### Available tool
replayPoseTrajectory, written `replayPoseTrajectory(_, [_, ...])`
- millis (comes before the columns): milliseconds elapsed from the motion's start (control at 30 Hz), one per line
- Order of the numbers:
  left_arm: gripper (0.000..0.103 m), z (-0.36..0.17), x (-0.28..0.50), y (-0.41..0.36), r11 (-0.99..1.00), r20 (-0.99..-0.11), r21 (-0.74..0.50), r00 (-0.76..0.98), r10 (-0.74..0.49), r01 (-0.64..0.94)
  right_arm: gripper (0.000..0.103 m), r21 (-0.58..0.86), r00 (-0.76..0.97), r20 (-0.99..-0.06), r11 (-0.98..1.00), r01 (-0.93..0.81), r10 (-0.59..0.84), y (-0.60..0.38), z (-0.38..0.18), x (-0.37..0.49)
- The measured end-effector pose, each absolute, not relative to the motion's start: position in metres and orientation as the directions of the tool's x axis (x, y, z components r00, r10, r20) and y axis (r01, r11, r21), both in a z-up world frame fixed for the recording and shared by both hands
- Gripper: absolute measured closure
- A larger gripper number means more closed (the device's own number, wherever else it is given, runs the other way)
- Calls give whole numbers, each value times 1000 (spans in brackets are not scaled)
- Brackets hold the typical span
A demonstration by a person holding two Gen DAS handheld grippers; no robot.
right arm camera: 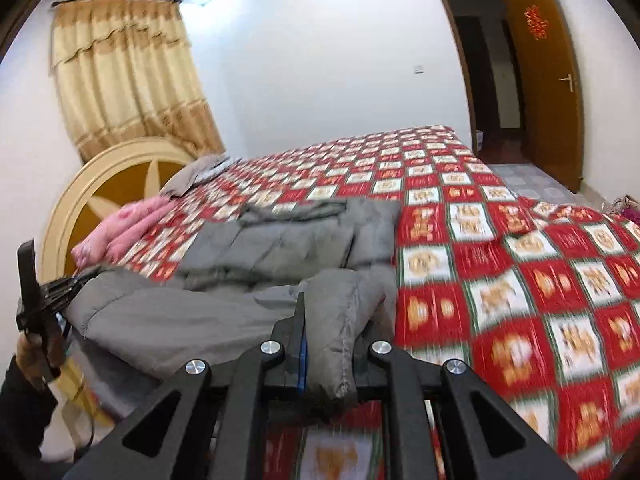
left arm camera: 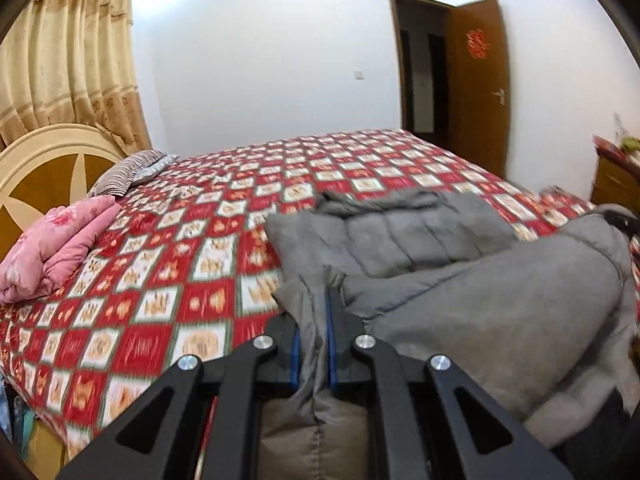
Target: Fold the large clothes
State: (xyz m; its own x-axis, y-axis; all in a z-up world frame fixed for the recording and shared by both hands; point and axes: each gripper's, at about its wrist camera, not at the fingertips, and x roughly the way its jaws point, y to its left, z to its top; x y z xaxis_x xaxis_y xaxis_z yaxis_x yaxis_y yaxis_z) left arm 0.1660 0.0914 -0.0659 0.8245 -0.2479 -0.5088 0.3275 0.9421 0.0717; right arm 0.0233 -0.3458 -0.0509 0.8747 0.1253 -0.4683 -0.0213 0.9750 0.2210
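Observation:
A grey padded jacket point(left arm camera: 460, 276) lies on the bed, its near part lifted off the red patterned bedspread point(left arm camera: 160, 264). My left gripper point(left arm camera: 314, 312) is shut on a fold of the jacket's near edge. My right gripper point(right arm camera: 328, 320) is shut on another bunched part of the jacket point(right arm camera: 248, 248). In the right wrist view the left gripper point(right arm camera: 76, 280) shows at the far left, holding the jacket's other end. The far half of the jacket rests flat on the bedspread point(right arm camera: 520, 280).
A pink folded quilt point(left arm camera: 48, 252) and a striped pillow point(left arm camera: 124, 172) lie by the round headboard point(left arm camera: 44, 160). Curtains point(left arm camera: 68, 52) hang behind. An open brown door point(left arm camera: 476, 84) stands at the far right, and a wooden cabinet point(left arm camera: 616, 180) beside the bed.

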Motion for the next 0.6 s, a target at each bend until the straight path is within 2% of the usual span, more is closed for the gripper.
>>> replayPoseTrajectory(167, [92,-57,226,81,954,-504,23,827,-248,300,91,214,888,-457,976,42,62,-347,-37,99])
replayPoseTrajectory(400, [79,-77,301,56,969,-568,32,802,-184,245,91,185,871,-491,978,94,9,-358,-42,177])
replayPoseTrajectory(433, [68,-81,309,53,972,-577,40,800,-165,230,91,184,865,-501,978,103,3,-360,-47,187])
replayPoseTrajectory(467, [48,-84,319,51,977,-584,49,799,-142,209,90,185,860,-510,976,112,-1,-362,-52,197])
replayPoseTrajectory(533, [26,-86,334,52,987,-575,57,813,-92,152,90,190,849,-529,974,126,-7,-366,-61,217])
replayPoseTrajectory(600, [19,-85,348,59,993,-569,31,819,-76,114,90,191,840,-542,972,138,-13,-370,-69,236])
